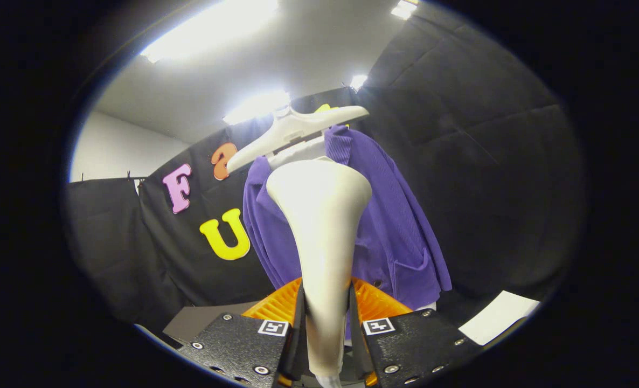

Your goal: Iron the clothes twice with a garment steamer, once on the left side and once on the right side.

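Purple jacket (400,237) hanging on a white hanger (292,132); we are gripping the cream steamer (322,226), fingers (298,328) closed on its handle, head raised before the jacket.

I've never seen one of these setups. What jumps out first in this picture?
First, the pale garment steamer, clamped between the fingers of the hand-held gripper and rising straight ahead with its wide head on top. Just beyond it hangs a purple jacket on a white hanger, against the booth's black cloth wall.

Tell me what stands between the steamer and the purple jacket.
Nothing visible does. The gripper is shut on the steamer, whose head rises just ahead of the purple jacket hanging on the white hanger.
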`<move>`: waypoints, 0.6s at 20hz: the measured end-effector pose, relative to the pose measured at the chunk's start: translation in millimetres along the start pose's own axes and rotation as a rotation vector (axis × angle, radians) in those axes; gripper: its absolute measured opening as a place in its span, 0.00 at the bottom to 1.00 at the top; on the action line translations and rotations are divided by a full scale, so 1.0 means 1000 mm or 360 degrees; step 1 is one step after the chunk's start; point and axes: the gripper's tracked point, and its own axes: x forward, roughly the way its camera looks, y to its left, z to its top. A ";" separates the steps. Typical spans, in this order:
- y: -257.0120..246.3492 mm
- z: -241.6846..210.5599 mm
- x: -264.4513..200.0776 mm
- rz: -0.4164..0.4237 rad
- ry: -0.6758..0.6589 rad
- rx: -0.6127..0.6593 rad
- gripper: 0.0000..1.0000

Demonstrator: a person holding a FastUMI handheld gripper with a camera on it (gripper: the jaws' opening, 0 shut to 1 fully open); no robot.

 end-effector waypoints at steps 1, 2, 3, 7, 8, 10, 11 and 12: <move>-0.002 0.005 0.006 -0.0005 -0.0024 -0.0020 0.36; -0.002 0.013 0.011 -0.0008 -0.0064 -0.0014 0.36; -0.002 0.017 0.017 -0.0008 -0.0086 -0.0001 0.36; -0.010 0.036 0.053 -0.0041 -0.0189 0.0044 0.36; -0.012 0.039 0.061 -0.0050 -0.0206 0.0051 0.36; -0.017 0.049 0.075 -0.0062 -0.0261 0.0065 0.36; -0.019 0.048 0.081 -0.0081 -0.0277 0.0062 0.36; -0.025 0.050 0.091 -0.0113 -0.0285 0.0053 0.36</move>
